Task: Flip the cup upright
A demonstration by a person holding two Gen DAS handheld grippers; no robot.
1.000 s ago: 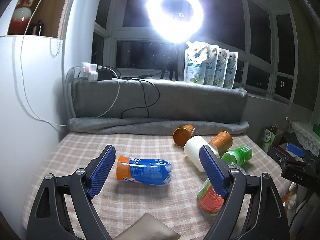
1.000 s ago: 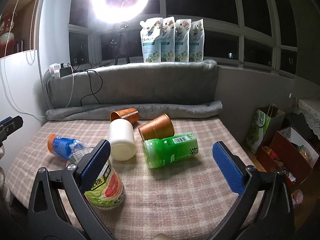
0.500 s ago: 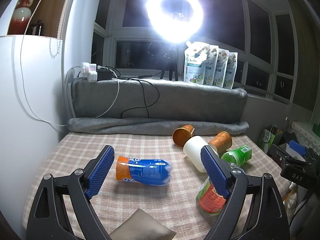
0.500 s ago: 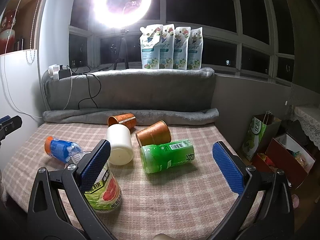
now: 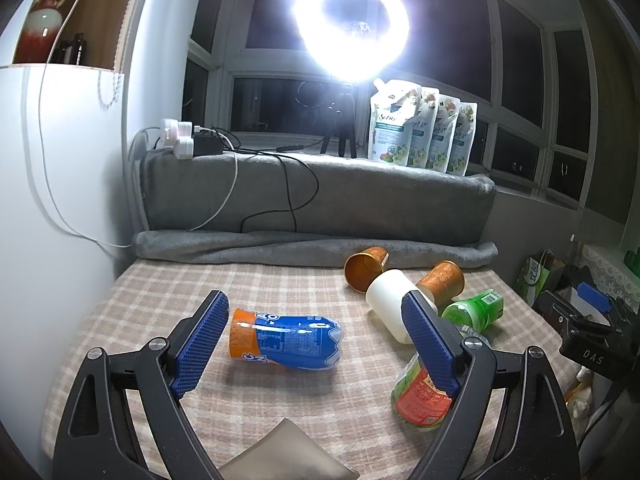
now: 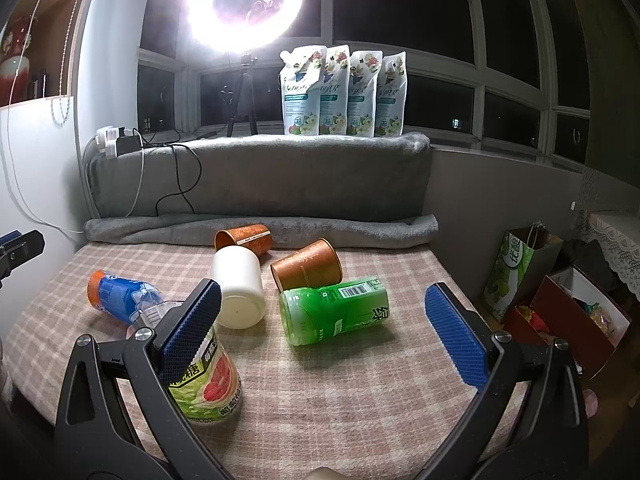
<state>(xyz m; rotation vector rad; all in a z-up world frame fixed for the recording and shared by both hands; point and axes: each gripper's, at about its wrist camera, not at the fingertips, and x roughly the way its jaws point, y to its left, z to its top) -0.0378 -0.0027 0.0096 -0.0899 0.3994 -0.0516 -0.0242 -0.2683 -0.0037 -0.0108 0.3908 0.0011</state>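
Three cups lie on their sides on the checked cloth: a white cup [image 6: 239, 286] [image 5: 390, 302], an orange cup [image 6: 307, 265] [image 5: 442, 280] right of it, and a second orange cup [image 6: 243, 237] [image 5: 365, 264] behind, against the grey roll. My right gripper [image 6: 324, 336] is open, held back from the cups over the front of the surface, nothing between its fingers. My left gripper [image 5: 316, 344] is open too, held back from the blue bottle [image 5: 284, 338], which shows between its fingers.
A green bottle [image 6: 334, 310] lies in front of the orange cup. An upright bottle with a grapefruit label [image 6: 208, 380] stands behind my right gripper's left finger. A grey blanket roll [image 6: 260, 228] bounds the back. Bags and boxes [image 6: 560, 292] sit beyond the right edge.
Both grippers have drawn back and risen slightly, so the objects look a bit lower and smaller. Nothing on the cloth has moved.
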